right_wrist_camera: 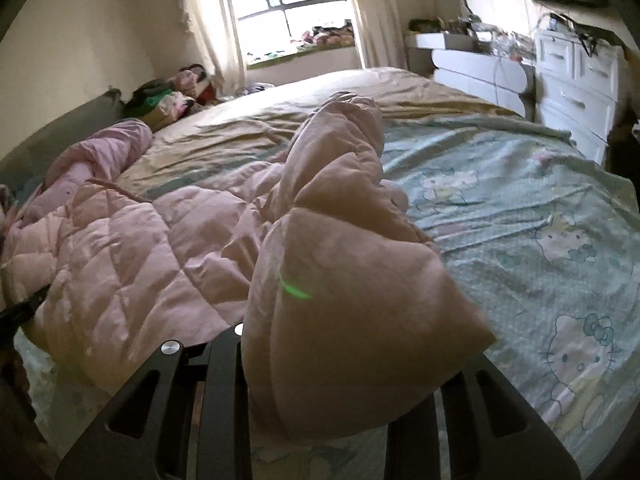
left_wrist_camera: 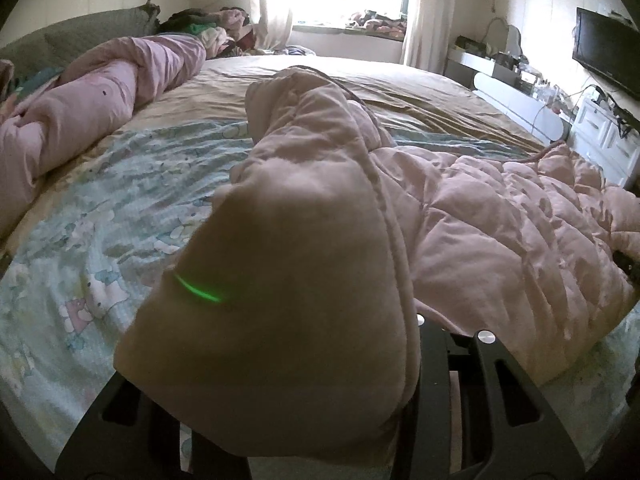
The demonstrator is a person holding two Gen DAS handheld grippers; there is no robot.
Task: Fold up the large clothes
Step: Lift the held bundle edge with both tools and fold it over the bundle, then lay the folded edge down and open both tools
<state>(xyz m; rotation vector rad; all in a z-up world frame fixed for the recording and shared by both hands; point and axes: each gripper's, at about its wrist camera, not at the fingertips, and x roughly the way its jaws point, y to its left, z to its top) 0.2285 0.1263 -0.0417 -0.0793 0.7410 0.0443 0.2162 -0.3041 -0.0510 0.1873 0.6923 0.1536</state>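
Note:
A pale pink quilted down coat [left_wrist_camera: 500, 216] lies on the bed, its body spread between the two grippers. My left gripper [left_wrist_camera: 304, 400] is shut on one pink sleeve [left_wrist_camera: 288, 280], which bunches up over the fingers and hides their tips. My right gripper [right_wrist_camera: 332, 400] is shut on the other sleeve [right_wrist_camera: 352, 300], held just above the sheet. The coat body shows in the right wrist view [right_wrist_camera: 132, 248] to the left of that sleeve.
The bed has a light blue cartoon-print sheet [right_wrist_camera: 540, 240] and a tan sheet [left_wrist_camera: 400, 80] further back. A rolled pink duvet [left_wrist_camera: 100, 96] lies along the headboard side. A clothes pile [right_wrist_camera: 168, 100], white drawers [right_wrist_camera: 576, 76] and a wall TV [left_wrist_camera: 604, 52] stand beyond.

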